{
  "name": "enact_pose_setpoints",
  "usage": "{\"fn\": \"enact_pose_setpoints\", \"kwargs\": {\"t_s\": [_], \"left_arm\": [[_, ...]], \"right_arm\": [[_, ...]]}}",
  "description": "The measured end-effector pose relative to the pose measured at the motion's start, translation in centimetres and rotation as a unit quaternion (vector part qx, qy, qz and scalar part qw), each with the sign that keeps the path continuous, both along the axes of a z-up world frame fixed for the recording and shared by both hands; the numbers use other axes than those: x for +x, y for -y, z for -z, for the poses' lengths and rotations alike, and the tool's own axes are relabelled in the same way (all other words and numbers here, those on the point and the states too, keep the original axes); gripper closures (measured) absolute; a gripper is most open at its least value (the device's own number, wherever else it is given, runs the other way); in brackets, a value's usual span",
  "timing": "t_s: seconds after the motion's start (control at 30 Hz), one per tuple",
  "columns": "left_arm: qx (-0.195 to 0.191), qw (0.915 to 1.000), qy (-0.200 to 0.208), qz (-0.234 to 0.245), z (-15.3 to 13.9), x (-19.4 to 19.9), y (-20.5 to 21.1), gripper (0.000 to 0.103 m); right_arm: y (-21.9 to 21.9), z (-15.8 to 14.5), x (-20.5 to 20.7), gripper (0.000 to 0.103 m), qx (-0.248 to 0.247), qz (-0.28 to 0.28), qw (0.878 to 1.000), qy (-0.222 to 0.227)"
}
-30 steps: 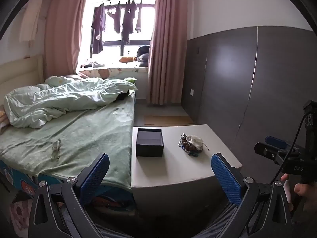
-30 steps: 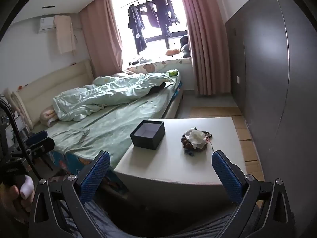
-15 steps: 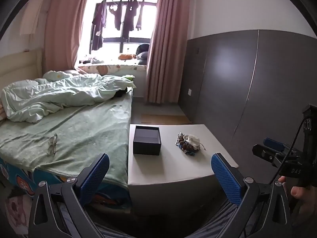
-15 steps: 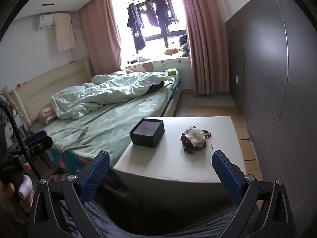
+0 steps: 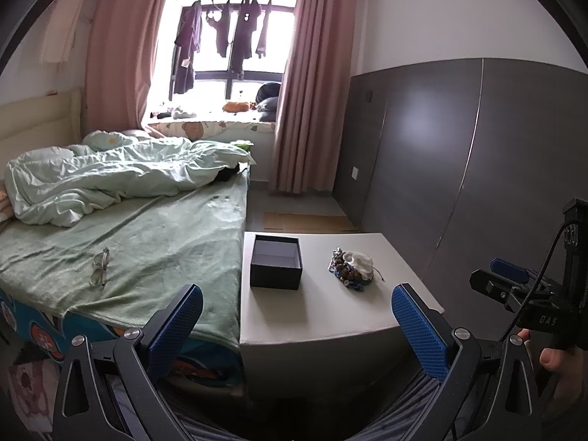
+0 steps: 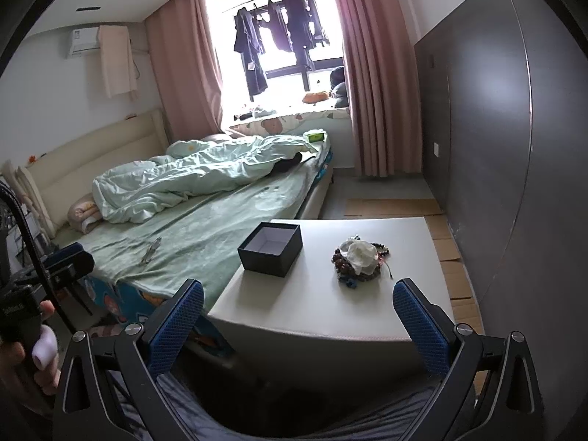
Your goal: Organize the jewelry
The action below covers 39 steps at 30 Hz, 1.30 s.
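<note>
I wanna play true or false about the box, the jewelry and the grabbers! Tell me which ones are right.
1. The dark box has its lid on. False: it is open, with nothing seen inside.
2. The jewelry pile lies on the white table, apart from the box. True.
3. The left gripper is holding a bracelet. False: it is open and holds nothing.
4. The right gripper is open. True.
5. A pair of glasses lies on the green bed. True.
</note>
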<state>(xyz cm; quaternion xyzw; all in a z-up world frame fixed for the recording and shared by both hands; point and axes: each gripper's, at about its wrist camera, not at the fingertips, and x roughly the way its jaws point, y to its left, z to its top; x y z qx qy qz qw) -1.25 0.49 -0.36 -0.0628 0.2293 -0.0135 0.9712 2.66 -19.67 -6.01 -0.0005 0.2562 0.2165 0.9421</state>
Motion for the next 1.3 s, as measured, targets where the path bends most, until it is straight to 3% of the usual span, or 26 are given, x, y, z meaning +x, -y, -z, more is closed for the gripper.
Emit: {"fn": "enact_pose_setpoints", "kwargs": {"t_s": [1.3], "left_arm": [[-0.018,0.9998,0.006,0.001,0.21,-0.08,-0.40,0.000]], "right_arm": [[-0.09,0.04,-0.14,0.000,-0.005,0.008,1.000,-0.002]]}}
